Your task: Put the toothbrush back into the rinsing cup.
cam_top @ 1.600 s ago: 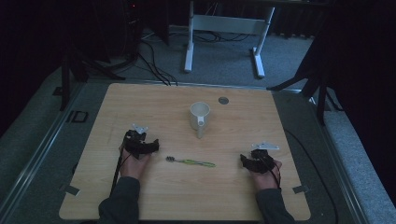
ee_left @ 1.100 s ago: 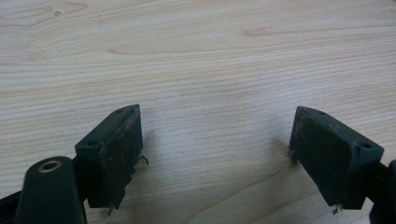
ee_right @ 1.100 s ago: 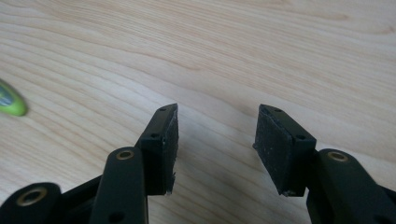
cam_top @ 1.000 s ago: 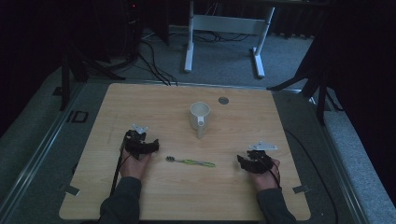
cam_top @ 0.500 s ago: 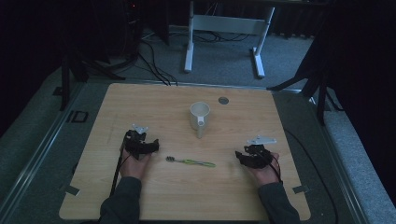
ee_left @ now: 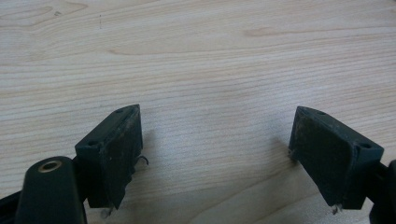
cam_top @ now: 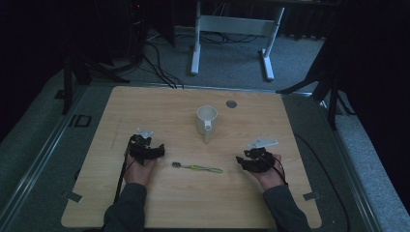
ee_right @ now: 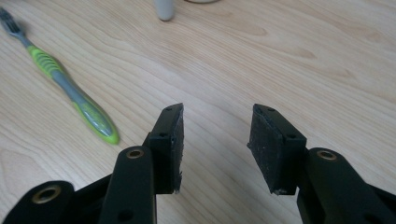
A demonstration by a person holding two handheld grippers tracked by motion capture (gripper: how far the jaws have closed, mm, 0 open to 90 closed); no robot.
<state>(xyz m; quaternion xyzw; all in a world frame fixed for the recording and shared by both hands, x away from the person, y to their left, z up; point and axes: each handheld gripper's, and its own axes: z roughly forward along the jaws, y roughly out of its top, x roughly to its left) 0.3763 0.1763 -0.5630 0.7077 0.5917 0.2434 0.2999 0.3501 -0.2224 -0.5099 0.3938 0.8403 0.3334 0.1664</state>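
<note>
Resting on table (cam_top: 145, 104), two claws, one toothbrush (cam_top: 198, 167), one mug (cam_top: 206, 119)

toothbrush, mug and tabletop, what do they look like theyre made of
Toothbrush: likely plastic, a glossy lime green handle with grey, probably rubbery, ribbed grip inserts.
Mug: probably glazed ceramic, plain off-white and smooth; plastic cannot be ruled out.
Tabletop: light wood or wood-look laminate, matte, with clear grain lines.

The right gripper (cam_top: 249, 161) now sits farther left on the table (cam_top: 290, 116) than before. It is nearer the toothbrush (cam_top: 198, 167).
</note>
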